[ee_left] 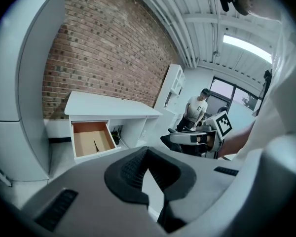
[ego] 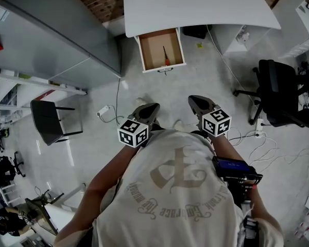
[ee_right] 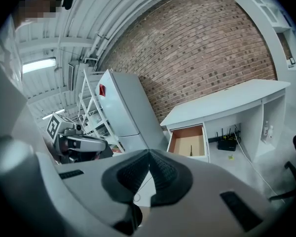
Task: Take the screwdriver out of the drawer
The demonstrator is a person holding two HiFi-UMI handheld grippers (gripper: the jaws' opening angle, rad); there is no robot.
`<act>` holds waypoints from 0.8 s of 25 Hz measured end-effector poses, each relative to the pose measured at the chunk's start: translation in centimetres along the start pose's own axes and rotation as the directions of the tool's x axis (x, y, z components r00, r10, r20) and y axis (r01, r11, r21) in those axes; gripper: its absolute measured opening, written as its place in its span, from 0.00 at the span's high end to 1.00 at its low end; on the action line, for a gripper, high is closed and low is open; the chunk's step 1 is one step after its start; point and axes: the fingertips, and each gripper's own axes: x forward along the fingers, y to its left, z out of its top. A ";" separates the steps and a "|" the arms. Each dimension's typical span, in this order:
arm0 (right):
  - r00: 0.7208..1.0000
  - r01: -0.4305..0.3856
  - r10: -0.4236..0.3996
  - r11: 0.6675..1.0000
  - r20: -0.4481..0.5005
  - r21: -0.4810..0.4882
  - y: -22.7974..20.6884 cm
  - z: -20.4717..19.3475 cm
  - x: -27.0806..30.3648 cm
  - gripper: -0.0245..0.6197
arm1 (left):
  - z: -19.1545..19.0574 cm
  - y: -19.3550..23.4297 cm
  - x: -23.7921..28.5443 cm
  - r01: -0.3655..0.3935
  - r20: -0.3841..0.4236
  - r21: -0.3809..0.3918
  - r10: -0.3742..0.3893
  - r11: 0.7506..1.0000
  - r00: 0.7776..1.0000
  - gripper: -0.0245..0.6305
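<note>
Left gripper (ee_left: 147, 151) first: its fingers (ee_left: 130, 172) are pressed together, nothing between them. Same story on the right gripper (ee_right: 149, 153), fingers (ee_right: 165, 174) closed tip to tip and empty. Both are held out low in front of the person, well apart from the target.

And there's the target: the screwdriver (ego: 165, 55) lies flat on the floor of the open drawer (ego: 140, 53), which is pulled out from under the white desk (ego: 195, 4). It sits near the middle, slightly toward the front.

What could spoil this? Both pairs of fingers are closed, so one has to open before it goes in; reaching in shut would likely just nudge the tool away. It's thin and lying flat, so a shallow pinch could let it roll or slide against the drawer wall. Loose cables (ego: 247, 138) on the floor could also catch a foot on the way over.

Its long axis runs front to back in the drawer. The reddish handle looks nearest the drawer front, the dark shaft pointing toward the back.
</note>
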 end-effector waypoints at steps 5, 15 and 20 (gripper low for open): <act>1.000 0.006 -0.006 1.000 -0.004 0.000 -0.6 -0.1 -0.4 0.93 | 0.9 0.0 0.3 -0.013 0.016 0.005 0.013 1.000 1.000 0.93; 1.000 0.012 -0.012 1.000 -0.025 0.006 -0.9 0.3 0.8 0.93 | 0.8 1.1 0.0 -0.034 0.008 -0.022 0.034 0.999 0.999 0.93; 0.999 0.034 -0.034 0.999 -0.041 0.000 -2.3 0.7 0.9 0.93 | 1.6 1.5 2.1 -0.004 0.001 -0.026 0.004 1.000 1.000 0.93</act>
